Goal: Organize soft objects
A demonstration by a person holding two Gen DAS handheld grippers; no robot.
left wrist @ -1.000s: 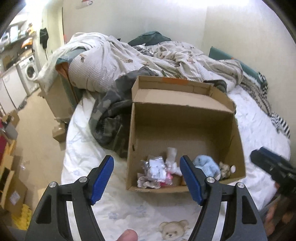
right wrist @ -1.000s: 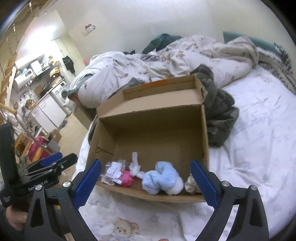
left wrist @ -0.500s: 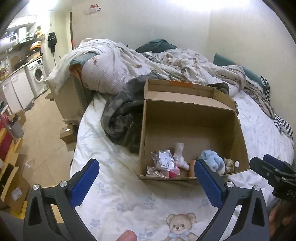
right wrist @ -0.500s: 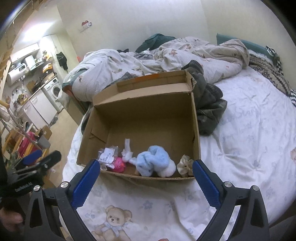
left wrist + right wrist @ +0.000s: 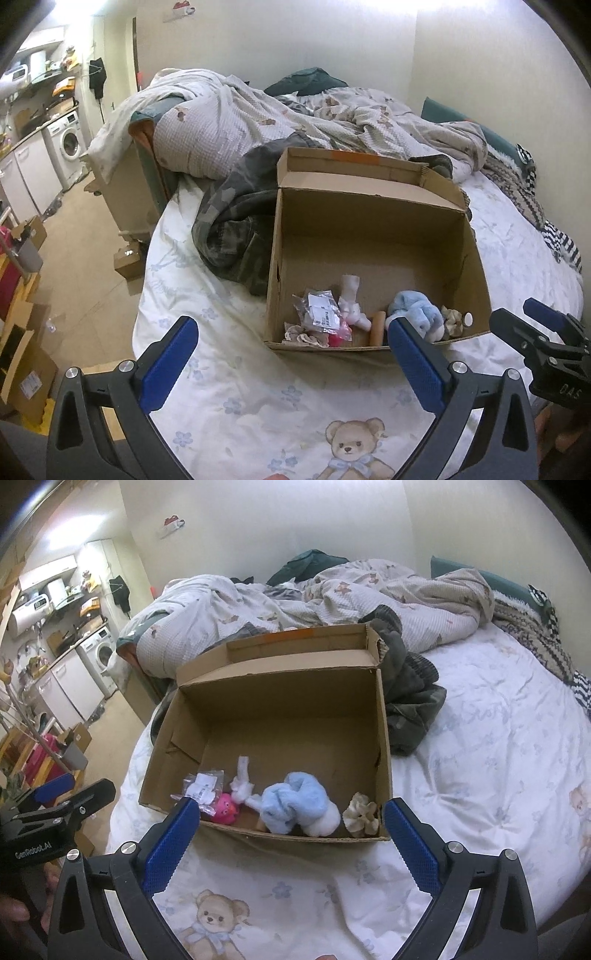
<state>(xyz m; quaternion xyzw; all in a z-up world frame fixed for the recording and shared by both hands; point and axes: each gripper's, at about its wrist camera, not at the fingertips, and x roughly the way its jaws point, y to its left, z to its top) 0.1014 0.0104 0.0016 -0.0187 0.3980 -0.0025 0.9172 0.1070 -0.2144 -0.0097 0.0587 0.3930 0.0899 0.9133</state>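
An open cardboard box (image 5: 373, 236) (image 5: 280, 705) sits on the bed. Along its near wall lie a blue-and-white plush (image 5: 417, 317) (image 5: 295, 805), a pink toy (image 5: 227, 806), a clear packet with a white label (image 5: 321, 317) (image 5: 203, 786), a white soft piece (image 5: 351, 295) (image 5: 242, 779) and a beige scrunchie (image 5: 360, 814). My left gripper (image 5: 291, 354) is open and empty, hanging in front of the box. My right gripper (image 5: 291, 834) is open and empty, also in front of the box. Each gripper shows at the edge of the other's view.
A dark camouflage garment (image 5: 236, 221) (image 5: 410, 701) lies beside the box. A rumpled duvet (image 5: 258, 114) covers the back of the bed. The bear-print sheet (image 5: 258, 406) lies under both grippers. Floor, cardboard boxes (image 5: 26, 369) and a washing machine (image 5: 70, 144) are at the left.
Both grippers have drawn back from the box, which looks smaller and farther now. The left jaws opened wider. The box contents have not moved.
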